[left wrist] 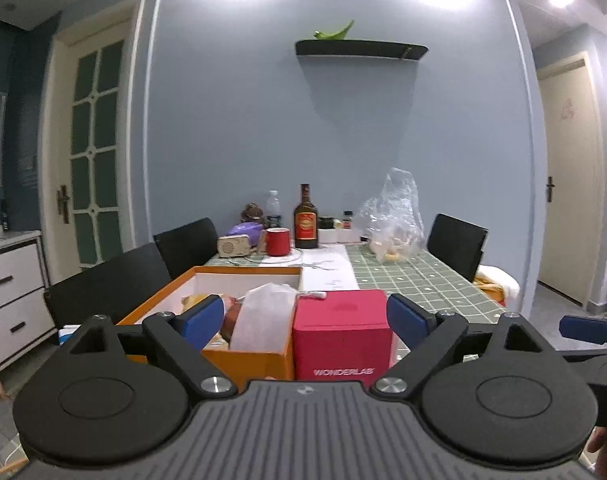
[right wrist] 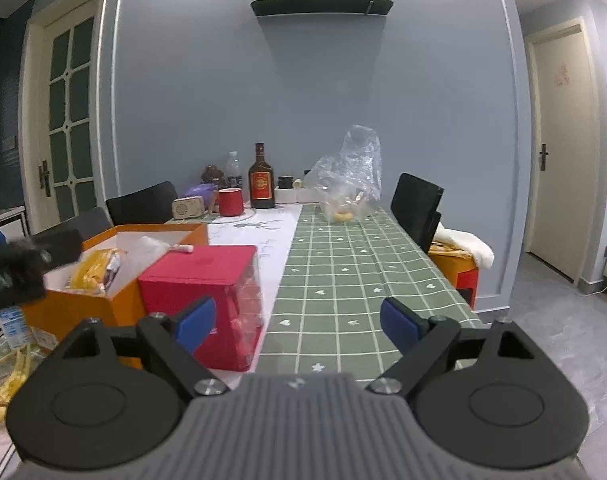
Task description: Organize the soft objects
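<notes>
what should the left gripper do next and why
Probably ease the left gripper forward and down toward the white soft packet in the orange box. Both grippers are open and hold nothing, and that packet sits just ahead of the left fingers, beside the red box. The right gripper faces bare tablecloth.

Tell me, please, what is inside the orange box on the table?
The orange box holds a yellow packet and a white translucent bag. The left wrist view also shows something brownish between them, too hidden to identify. The box walls cover whatever lies lower.
</notes>
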Motion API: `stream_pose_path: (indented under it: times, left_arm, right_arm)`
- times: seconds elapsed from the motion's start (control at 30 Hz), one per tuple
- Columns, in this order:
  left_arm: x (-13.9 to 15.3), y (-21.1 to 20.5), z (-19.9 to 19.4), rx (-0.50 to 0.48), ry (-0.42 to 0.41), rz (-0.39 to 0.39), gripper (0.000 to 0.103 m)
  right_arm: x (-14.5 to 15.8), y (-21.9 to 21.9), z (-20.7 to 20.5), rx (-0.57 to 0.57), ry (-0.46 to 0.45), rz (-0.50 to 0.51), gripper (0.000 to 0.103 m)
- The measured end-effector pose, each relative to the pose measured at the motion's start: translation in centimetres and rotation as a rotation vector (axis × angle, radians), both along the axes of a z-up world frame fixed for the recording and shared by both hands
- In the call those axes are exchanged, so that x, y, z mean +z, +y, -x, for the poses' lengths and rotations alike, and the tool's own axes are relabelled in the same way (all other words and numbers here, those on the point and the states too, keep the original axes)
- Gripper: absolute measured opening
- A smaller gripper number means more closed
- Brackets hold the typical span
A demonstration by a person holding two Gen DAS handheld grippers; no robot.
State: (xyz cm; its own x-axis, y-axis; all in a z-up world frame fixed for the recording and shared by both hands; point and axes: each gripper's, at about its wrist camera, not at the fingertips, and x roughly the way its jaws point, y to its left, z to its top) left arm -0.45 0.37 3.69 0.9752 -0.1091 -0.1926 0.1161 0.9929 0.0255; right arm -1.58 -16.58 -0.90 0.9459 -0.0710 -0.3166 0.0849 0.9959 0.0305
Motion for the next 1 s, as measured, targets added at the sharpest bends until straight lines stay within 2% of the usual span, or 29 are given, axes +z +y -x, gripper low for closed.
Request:
stream_pose_path:
  times: [0.13, 0.33, 1.0]
  left_arm:
    - [-0.8, 0.6, -0.1, -0.001, 0.035, 0.024, 0.103]
    - [-1.6, 0.9, -0.1, 0.008, 0.056, 0.019, 0.103]
    - [-2.4, 0.3, 0.5, 0.006, 0.056, 0.036, 0.103]
  right_arm:
    - [-0.2, 1.0, 0.0, 0.024, 0.006, -0.006, 0.088]
    - [-0.9, 1.9, -0.2, 0.051, 0.019, -0.002, 0.088]
    - [-1.7, 1.5, 0.1, 0.049, 0.028, -0.010, 0.088]
